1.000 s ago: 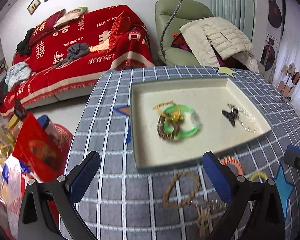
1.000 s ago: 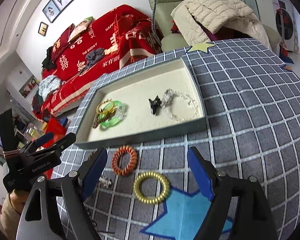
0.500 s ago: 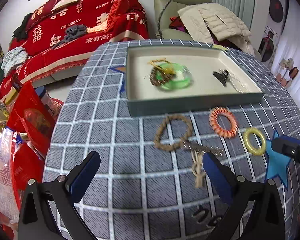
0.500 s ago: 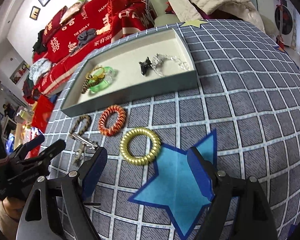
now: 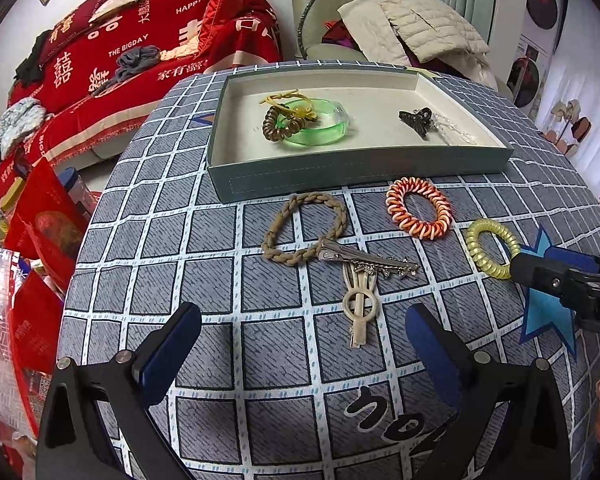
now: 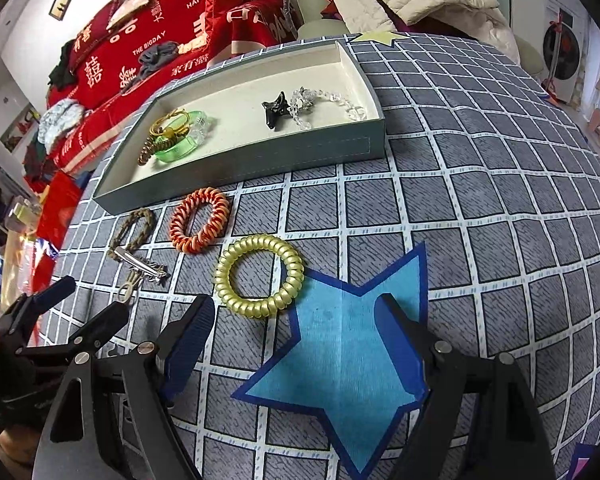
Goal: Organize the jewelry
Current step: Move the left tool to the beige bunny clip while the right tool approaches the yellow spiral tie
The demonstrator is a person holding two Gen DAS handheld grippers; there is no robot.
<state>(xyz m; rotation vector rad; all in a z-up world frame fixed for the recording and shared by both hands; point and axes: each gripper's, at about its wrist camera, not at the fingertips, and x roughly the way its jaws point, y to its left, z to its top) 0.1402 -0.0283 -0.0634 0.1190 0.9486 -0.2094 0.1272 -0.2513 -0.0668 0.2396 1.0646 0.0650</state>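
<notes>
A grey-green tray holds a green bangle, a brown coil tie, a black claw clip and a clear bead bracelet. On the checked cloth in front lie a tan braided loop, an orange coil tie, a yellow coil tie, a silver clip and a beige clip. My left gripper is open and empty just short of the clips. My right gripper is open and empty over the blue star, just short of the yellow tie.
The round table drops off at left, where red bags stand on the floor. A red-covered sofa and a green armchair with a padded jacket stand behind. A blue star patch lies on the cloth.
Both grippers have pulled back from the tray and dropped lower toward the table. The loose ties and clips now lie right in front of them. Both stay open.
</notes>
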